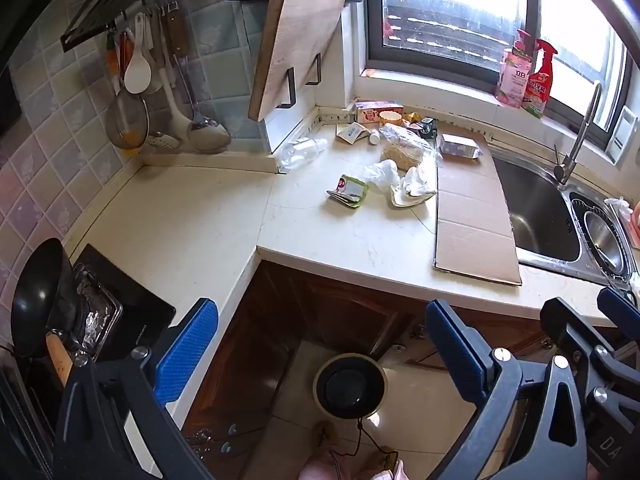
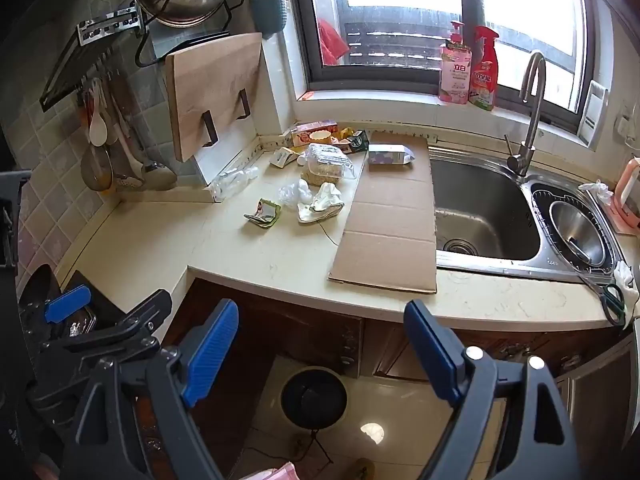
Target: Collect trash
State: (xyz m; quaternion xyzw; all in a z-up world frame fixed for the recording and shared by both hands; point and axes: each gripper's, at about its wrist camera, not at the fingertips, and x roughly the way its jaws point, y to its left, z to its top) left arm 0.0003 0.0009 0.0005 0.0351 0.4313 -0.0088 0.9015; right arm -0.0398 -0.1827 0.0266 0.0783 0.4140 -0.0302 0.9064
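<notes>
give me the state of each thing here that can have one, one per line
left gripper: open, holds nothing
right gripper: open, holds nothing
clear plastic bottle: lying on its side
flattened brown cardboard sheet: flat on counter, edge over sink
green snack wrapper: crumpled, torn open
white plastic bag: crumpled
round black bin: open, on floor
wooden cutting board: upright in rack
steel sink: no water seen

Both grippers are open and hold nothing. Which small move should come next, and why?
Probably reach the left gripper forward to the crumpled green wrapper. It is the trash piece nearest the counter's front edge, it lies apart from the other pieces, and the bin stands on the floor just below.
</notes>
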